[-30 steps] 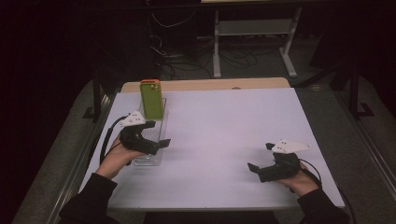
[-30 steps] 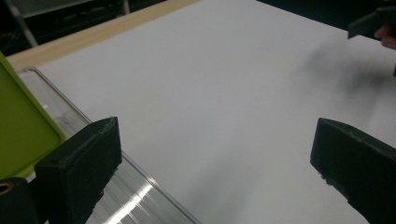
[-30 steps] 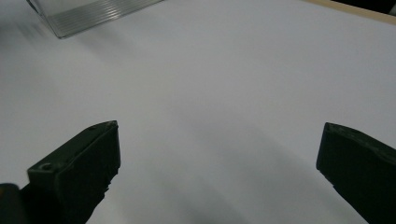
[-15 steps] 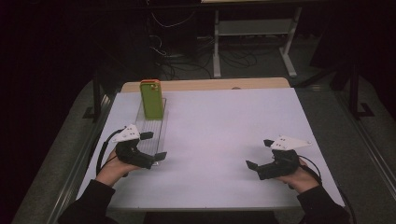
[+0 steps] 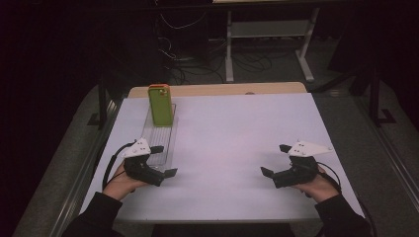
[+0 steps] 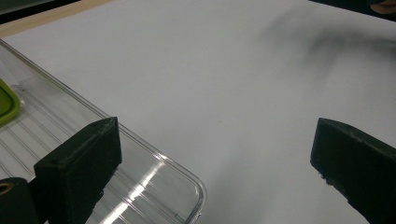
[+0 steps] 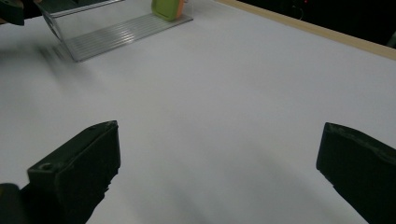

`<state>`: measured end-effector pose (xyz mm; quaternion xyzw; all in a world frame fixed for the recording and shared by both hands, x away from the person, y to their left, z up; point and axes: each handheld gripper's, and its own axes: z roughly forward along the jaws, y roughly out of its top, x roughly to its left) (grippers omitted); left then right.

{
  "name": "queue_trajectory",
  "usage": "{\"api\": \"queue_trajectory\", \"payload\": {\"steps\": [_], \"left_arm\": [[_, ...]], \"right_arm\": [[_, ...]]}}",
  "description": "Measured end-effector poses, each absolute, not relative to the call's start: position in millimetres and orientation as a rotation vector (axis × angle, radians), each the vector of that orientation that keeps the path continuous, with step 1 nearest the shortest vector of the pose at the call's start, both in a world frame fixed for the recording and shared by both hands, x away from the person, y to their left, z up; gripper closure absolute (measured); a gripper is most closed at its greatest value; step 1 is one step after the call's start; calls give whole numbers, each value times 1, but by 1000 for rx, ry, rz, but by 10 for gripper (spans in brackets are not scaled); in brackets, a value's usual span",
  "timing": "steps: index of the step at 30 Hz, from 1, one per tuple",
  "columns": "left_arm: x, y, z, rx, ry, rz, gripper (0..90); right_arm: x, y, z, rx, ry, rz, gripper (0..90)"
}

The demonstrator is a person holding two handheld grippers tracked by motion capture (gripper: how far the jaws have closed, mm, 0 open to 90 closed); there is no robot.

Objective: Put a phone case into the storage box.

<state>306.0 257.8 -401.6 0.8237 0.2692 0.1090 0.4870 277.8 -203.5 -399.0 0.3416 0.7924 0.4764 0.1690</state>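
A green box (image 5: 160, 104) with an orange back stands upright at the far end of a long clear plastic tray (image 5: 159, 139) on the left of the white table (image 5: 237, 143). My left gripper (image 5: 164, 160) is open at the tray's near end. In the left gripper view its left jaw hangs over the tray's rounded near corner (image 6: 154, 179), its right jaw over bare table, and the green box (image 6: 6, 105) peeks in at the left edge. My right gripper (image 5: 275, 159) is open and empty over the table's right front. The right gripper view shows the tray (image 7: 116, 29) and green box (image 7: 167, 8) far off.
A wooden strip (image 5: 217, 89) runs along the table's far edge. Beyond it the floor is dark, with cables and a white metal stand (image 5: 269, 29). The left hand's gripper (image 7: 11, 10) appears at the top left of the right gripper view.
My left gripper has drawn back along the tray toward the person, ending at its near end. The right gripper has hardly moved.
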Motion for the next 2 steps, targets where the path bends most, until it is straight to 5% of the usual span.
{"api": "queue_trajectory", "payload": {"steps": [2], "left_arm": [[306, 258, -402, 1990, 667, 258, 13]], "right_arm": [[278, -204, -399, 970, 2253, 1355, 0]]}}
